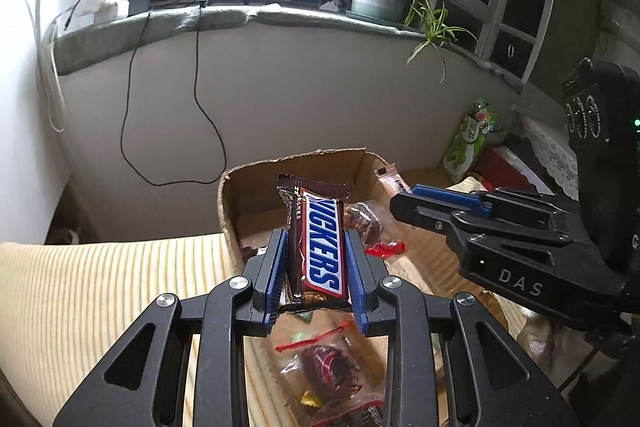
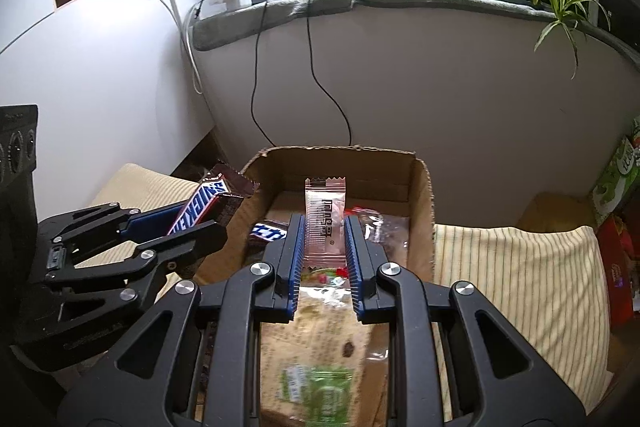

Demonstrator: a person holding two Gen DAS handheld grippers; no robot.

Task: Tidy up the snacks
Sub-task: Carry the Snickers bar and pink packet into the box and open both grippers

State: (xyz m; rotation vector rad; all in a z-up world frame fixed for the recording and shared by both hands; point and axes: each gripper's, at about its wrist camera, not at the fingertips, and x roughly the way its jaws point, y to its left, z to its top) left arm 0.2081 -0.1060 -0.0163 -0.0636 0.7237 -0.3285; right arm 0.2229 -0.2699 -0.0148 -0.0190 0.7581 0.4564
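the left gripper (image 1: pixel 316 239) is closed on a snickers bar (image 1: pixel 320 243), which stands almost upright in the lower middle of the left wrist frame. its wrapper is dark brown with a red-edged white panel and blue letters, and the top end is crimped. the right gripper (image 2: pixel 325 227) is closed on a small clear sachet (image 2: pixel 325 215) with black print and a zigzag top edge, in the middle of the right wrist frame. both snacks are held above an open cardboard box (image 2: pixel 420 195). inside the box lie more wrapped snacks, among them a brown candy in clear wrap with red ends (image 1: pixel 332 367) and a green-printed packet (image 2: pixel 320 387). the box sits on a striped yellow cloth (image 2: pixel 520 267).
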